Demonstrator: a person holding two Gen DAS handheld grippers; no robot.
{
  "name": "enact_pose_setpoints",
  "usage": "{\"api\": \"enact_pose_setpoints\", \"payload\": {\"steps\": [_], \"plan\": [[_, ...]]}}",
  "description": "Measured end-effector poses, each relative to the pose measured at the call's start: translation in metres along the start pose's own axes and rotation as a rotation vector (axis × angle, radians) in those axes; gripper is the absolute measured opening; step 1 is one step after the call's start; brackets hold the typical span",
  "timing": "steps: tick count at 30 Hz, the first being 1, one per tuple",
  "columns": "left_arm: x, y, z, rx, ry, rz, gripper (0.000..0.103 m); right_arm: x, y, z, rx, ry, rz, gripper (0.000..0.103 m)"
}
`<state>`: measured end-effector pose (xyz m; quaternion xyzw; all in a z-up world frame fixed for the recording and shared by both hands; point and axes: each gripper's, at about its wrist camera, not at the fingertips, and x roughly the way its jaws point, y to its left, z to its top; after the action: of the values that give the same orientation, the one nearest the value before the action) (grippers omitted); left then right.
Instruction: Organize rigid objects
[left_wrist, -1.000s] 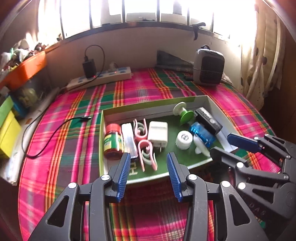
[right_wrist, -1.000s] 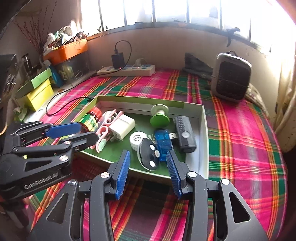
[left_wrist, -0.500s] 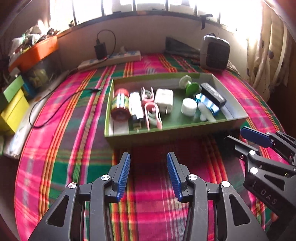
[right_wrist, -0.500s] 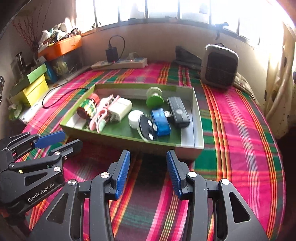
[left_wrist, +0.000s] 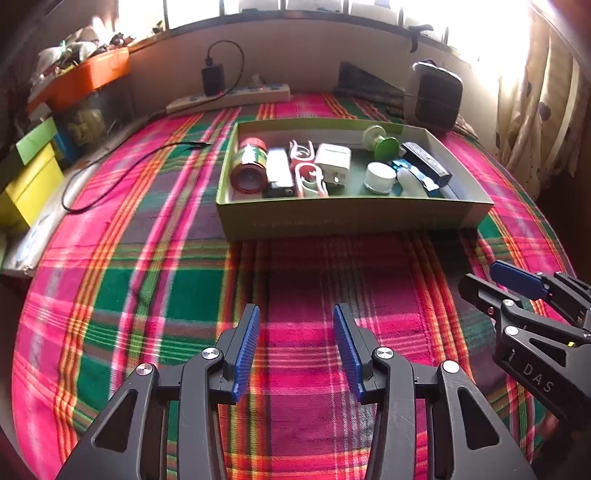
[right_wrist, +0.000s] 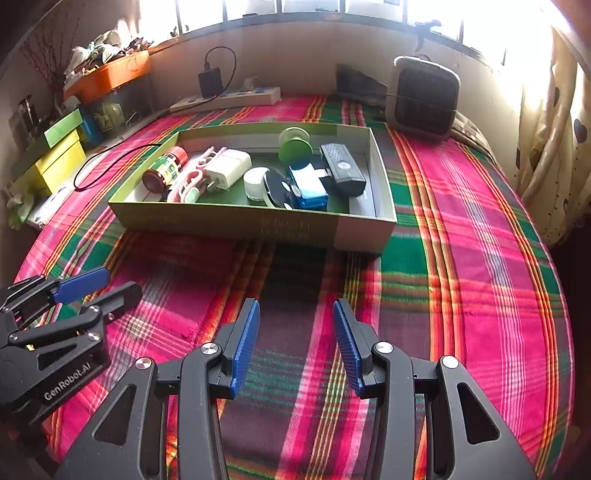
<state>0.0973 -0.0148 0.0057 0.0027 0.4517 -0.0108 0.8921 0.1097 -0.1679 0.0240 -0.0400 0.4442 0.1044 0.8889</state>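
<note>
While both tools gape, box lies ahead — apart.

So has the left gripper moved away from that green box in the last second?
Yes. The left gripper has pulled back toward the person: the green box now lies well ahead of its open fingertips.

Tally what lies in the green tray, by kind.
Red-lidded jar: 1
White bar-shaped item: 1
Pink clips: 2
White charger plug: 1
White round tub: 1
Green spool: 1
Blue USB gadget: 1
Black rectangular device: 1
Black-and-white oval item: 1
Total: 10
</note>
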Motion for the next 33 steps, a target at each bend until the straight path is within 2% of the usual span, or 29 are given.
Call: {"api": "enact_pose_setpoints", "payload": {"steps": [2,8,13,15,22,25,33], "plan": [[-0.0005,-0.0028,-0.0012,0.009,-0.006,0.022,0.041,0.0009,-0.0013,-0.0028,0.008,0.010,-0.011,0.043],[-0.0015,-0.0025,-0.0026,-0.002,-0.024,0.028,0.042,-0.0010,-0.0022,-0.0092,0.008,0.006,-0.025,0.046],[-0.0019,-0.0048,-0.0043,-0.006,-0.038,0.042,0.043,-0.0008,-0.0046,-0.0106,0.021,0.003,-0.044,0.058],[-0.0017,-0.0056,-0.0041,-0.007,-0.038,0.045,0.043,-0.0002,-0.0054,-0.0103,0.025,0.004,-0.046,0.060],[-0.0021,-0.0046,-0.0042,-0.011,-0.038,0.038,0.044,0.0005,-0.0049,-0.0106,0.024,0.005,-0.048,0.061],[-0.0015,-0.0059,-0.0042,-0.005,-0.035,0.016,0.051,0.0007,-0.0048,-0.0105,0.023,0.005,-0.048,0.061],[-0.0010,-0.0083,-0.0042,0.003,-0.035,0.024,0.052,0.0007,-0.0051,-0.0104,0.023,0.005,-0.048,0.061]]}}
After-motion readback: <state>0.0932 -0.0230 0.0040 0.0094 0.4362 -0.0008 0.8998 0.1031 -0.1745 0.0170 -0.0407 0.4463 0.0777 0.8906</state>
